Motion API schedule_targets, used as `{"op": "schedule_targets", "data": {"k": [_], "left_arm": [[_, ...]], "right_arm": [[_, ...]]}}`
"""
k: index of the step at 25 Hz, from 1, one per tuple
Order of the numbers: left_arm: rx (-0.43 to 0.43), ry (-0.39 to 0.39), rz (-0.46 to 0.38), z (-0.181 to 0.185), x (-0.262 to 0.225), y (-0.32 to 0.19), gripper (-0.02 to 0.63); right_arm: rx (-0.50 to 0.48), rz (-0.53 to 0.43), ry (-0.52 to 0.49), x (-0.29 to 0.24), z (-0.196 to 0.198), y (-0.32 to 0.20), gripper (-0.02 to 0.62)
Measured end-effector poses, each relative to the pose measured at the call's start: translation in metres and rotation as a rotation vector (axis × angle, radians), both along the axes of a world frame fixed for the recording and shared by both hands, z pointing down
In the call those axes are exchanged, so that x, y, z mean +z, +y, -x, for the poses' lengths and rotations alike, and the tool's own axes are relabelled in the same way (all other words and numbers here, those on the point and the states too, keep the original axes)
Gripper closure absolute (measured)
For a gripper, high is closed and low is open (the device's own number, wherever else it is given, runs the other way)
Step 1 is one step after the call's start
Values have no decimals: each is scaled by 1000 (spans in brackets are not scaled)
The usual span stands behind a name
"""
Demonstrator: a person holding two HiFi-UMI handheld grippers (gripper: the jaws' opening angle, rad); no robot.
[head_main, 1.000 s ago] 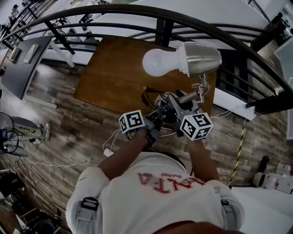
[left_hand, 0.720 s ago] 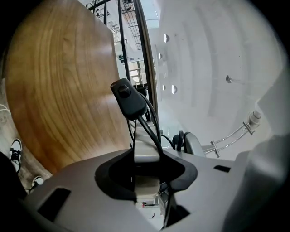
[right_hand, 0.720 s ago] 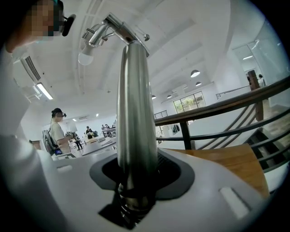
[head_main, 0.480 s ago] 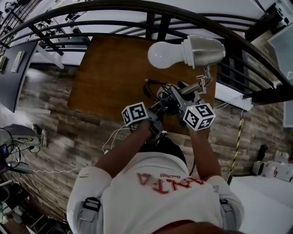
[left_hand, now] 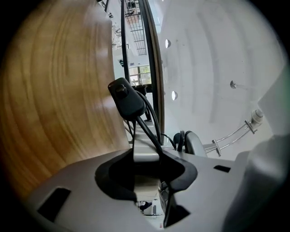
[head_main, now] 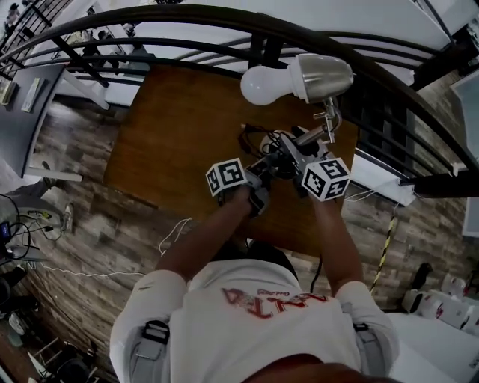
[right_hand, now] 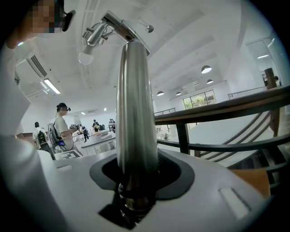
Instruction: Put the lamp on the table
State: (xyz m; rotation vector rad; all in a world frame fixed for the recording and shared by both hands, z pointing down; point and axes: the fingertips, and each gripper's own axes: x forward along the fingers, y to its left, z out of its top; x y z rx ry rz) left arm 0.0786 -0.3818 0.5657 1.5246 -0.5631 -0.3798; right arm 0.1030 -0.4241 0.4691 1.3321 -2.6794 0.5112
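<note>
The lamp has a white bulb (head_main: pixel 262 84), a silver shade (head_main: pixel 323 77) and a metal pole (right_hand: pixel 135 113). It hangs tilted over the brown wooden table (head_main: pixel 179 135). My right gripper (head_main: pixel 293 149) is shut on the pole, which rises out of the right gripper (right_hand: pixel 136 181) to the shade joint. My left gripper (head_main: pixel 263 173) is shut on the lamp's flat grey base (left_hand: pixel 146 152), which sits in the left gripper (left_hand: pixel 146 163). A black cord with an inline switch (left_hand: pixel 127 98) dangles from the base over the table (left_hand: pixel 54 90).
A dark curved railing (head_main: pixel 224 22) runs behind the table, and the railing (right_hand: pixel 226 108) also shows to the right of the pole. White cables (head_main: pixel 176 232) trail over the plank floor at the left. A grey desk (head_main: pixel 30 105) stands far left. A person (right_hand: pixel 63 129) stands far off.
Both grippers and the lamp have moved a little farther over the table. Both grips look the same as before.
</note>
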Motion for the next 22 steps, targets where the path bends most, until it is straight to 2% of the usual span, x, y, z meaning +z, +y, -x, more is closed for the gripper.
{"op": "schedule_targets", "data": {"k": [10, 14, 22], "left_arm": [[-105, 57, -64, -42, 34, -106, 457], [-135, 63, -43, -53, 60, -135, 457], [-121, 74, -6, -66, 105, -174, 457]], "right_arm": [[-82, -34, 35, 32, -36, -104, 431], [-100, -20, 40, 58, -46, -135, 431], [-102, 12, 57, 104, -57, -177, 431]]}}
